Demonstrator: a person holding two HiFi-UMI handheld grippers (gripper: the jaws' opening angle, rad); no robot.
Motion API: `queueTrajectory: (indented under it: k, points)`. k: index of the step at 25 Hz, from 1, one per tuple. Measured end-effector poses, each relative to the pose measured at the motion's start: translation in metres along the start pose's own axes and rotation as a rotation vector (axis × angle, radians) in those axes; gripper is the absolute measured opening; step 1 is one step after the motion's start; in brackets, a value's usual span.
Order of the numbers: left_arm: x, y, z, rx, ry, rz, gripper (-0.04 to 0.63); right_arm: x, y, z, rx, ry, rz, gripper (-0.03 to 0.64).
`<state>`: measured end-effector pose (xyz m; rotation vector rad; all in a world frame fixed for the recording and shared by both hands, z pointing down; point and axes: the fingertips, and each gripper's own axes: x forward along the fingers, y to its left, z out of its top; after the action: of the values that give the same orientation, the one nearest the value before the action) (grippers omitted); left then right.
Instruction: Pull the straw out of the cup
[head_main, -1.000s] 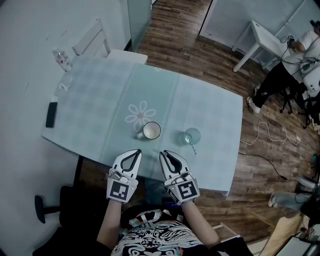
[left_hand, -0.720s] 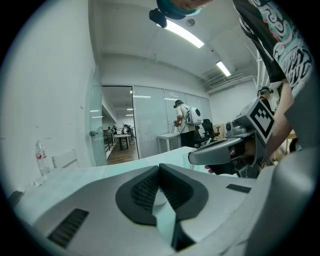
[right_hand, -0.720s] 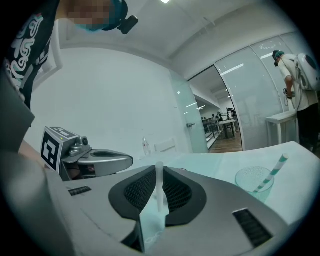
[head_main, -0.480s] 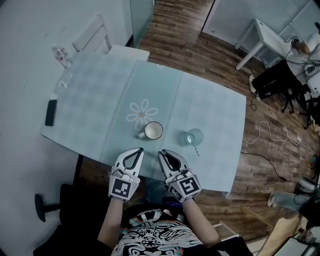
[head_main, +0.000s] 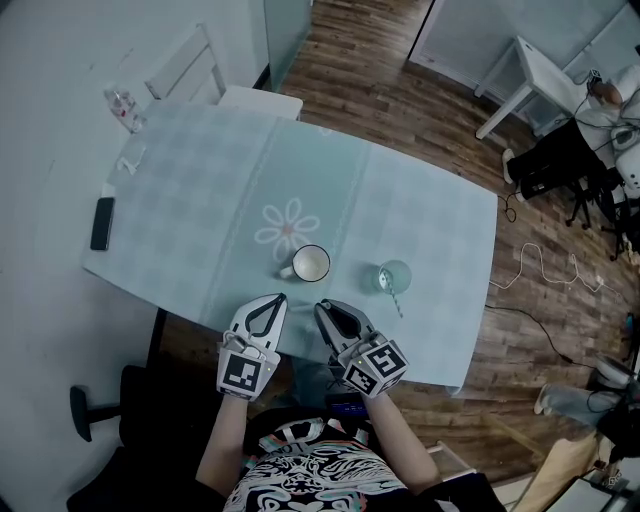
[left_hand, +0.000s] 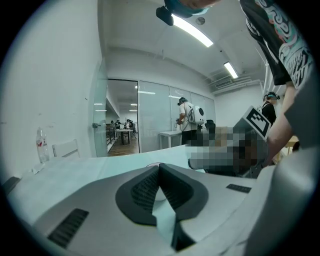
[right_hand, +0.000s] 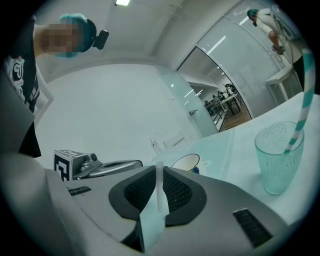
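Though only the head view takes in the black slab phone (head_main: 101, 223) at the left edge of the pale checked surface (head_main: 200, 180), the jaws read best in the gripper views. The left claw (left_hand: 159, 167) has its tips pressed together, empty. A white ceramic mug (head_main: 310, 263) stands ahead of both claws. The right claw (right_hand: 159, 170) is a thin slit apart and holds nothing. Rightmost, the translucent green pebbled plastic cup (right_hand: 276, 157) stands upright, apart from both claws, its green-and-white striped straw (right_hand: 303, 95) leaning on the rim.
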<state>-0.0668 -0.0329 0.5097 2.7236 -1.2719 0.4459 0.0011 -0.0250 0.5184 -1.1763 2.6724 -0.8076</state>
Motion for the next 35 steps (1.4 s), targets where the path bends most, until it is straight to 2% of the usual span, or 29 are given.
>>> queueTrajectory:
  k: [7, 17, 22, 30, 35]
  points:
    - [0.001, 0.006, -0.010, -0.035, 0.019, 0.011, 0.009, 0.006, -0.012, -0.013, 0.065, 0.030, -0.010, 0.066]
    - [0.006, 0.007, -0.016, -0.065, 0.019, -0.003, 0.009, 0.013, -0.022, -0.024, 0.025, 0.083, -0.054, 0.066]
    - [0.009, 0.007, -0.018, -0.068, 0.029, -0.012, 0.009, 0.010, -0.029, -0.023, 0.065, 0.069, -0.076, 0.066]
    - [0.012, 0.012, -0.028, -0.082, 0.044, -0.024, 0.009, 0.011, -0.041, -0.029, -0.041, 0.097, -0.130, 0.079]
    - [0.016, 0.008, -0.026, -0.086, 0.047, -0.032, 0.009, 0.009, -0.053, -0.028, -0.032, 0.107, -0.177, 0.084]
